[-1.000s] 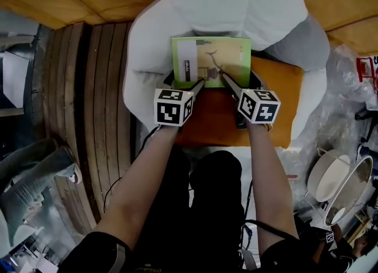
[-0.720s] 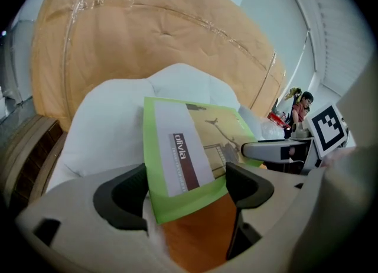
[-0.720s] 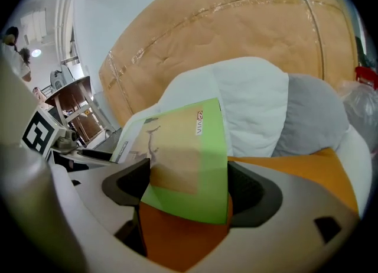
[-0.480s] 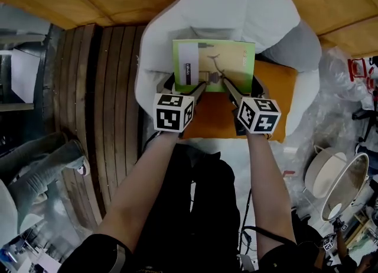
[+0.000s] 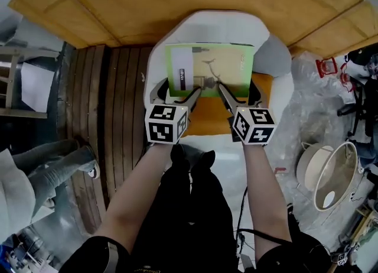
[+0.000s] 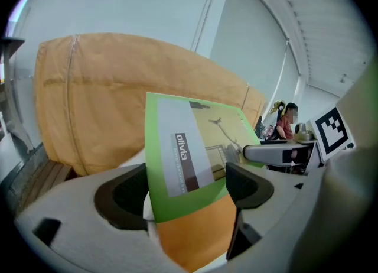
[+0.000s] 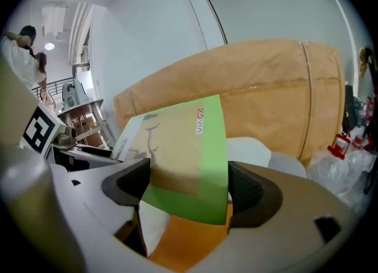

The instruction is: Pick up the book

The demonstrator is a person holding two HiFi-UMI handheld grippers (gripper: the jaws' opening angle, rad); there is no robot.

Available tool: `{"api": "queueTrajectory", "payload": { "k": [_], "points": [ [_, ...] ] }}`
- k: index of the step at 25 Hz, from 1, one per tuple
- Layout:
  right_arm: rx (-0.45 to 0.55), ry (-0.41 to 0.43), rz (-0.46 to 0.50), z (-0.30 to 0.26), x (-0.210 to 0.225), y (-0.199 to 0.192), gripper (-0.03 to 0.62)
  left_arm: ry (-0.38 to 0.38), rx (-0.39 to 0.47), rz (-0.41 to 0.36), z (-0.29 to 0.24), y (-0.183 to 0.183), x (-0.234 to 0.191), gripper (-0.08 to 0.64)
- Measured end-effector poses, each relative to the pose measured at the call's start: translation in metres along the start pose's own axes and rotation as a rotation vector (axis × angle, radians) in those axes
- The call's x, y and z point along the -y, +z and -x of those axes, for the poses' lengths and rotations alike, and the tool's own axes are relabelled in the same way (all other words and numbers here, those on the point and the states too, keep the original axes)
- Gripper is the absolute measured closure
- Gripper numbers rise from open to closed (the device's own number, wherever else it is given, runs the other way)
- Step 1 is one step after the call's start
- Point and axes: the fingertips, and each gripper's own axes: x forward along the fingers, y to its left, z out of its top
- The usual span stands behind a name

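A thin green book [image 5: 209, 69] with a tan picture and a grey strip on its cover is held up above a white beanbag seat [image 5: 207, 26] and an orange cushion [image 5: 207, 121]. My left gripper [image 5: 195, 91] is shut on its lower left edge and my right gripper [image 5: 223, 90] on its lower right edge. In the left gripper view the book [image 6: 189, 153] slants between the jaws of the left gripper [image 6: 186, 192]. In the right gripper view the book [image 7: 183, 153] sits the same way in the right gripper [image 7: 186, 192].
Dark wooden slats [image 5: 118, 112] run along the left of the seat. A large tan padded surface [image 5: 177, 0] lies beyond it. White basins [image 5: 328, 174] and plastic wrap are at the right. A person's jeans leg [image 5: 47, 168] shows at the left.
The book has risen off the cushions with both grippers still on it. The seat and floor look smaller and farther below than a second ago.
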Motion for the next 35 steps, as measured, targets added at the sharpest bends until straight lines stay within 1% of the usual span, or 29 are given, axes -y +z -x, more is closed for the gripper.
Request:
{"api": "queueTrajectory", "payload": {
  "k": [2,4,7,9,12,16,20,23,26,29,32,35],
  "points": [
    [0.052,-0.015,0.016,0.029,-0.012,0.026,0.202,-0.013,0.045,-0.047,0.027,0.027,0.013,0.164],
    [0.086,-0.030,0.037,0.061,-0.026,0.042,0.202,-0.033,0.068,-0.093,0.057,0.044,0.028,0.164],
    [0.128,-0.045,0.056,0.099,-0.043,0.073,0.202,-0.060,0.124,-0.141,0.096,0.076,0.049,0.164],
    [0.152,-0.057,0.080,0.119,-0.052,0.096,0.202,-0.067,0.155,-0.163,0.117,0.097,0.058,0.166],
    [0.207,-0.070,0.111,0.148,-0.066,0.134,0.202,-0.063,0.208,-0.178,0.147,0.131,0.071,0.166],
    [0.330,-0.084,0.168,0.192,-0.085,0.194,0.202,-0.065,0.340,-0.234,0.194,0.190,0.094,0.166],
    [0.472,-0.087,0.213,0.242,-0.108,0.251,0.202,-0.063,0.500,-0.307,0.251,0.248,0.120,0.166],
    [0.576,-0.089,0.262,0.277,-0.125,0.289,0.202,-0.056,0.613,-0.358,0.291,0.282,0.139,0.166],
    [0.650,-0.089,0.310,0.305,-0.142,0.315,0.202,-0.039,0.698,-0.407,0.324,0.305,0.150,0.166],
    [0.701,-0.093,0.343,0.328,-0.153,0.325,0.202,-0.036,0.754,-0.427,0.348,0.313,0.162,0.166],
    [0.728,-0.096,0.362,0.339,-0.159,0.327,0.202,-0.033,0.783,-0.435,0.359,0.313,0.167,0.166],
    [0.740,-0.099,0.376,0.343,-0.163,0.332,0.202,-0.025,0.791,-0.429,0.365,0.316,0.167,0.166]
  ]
}}
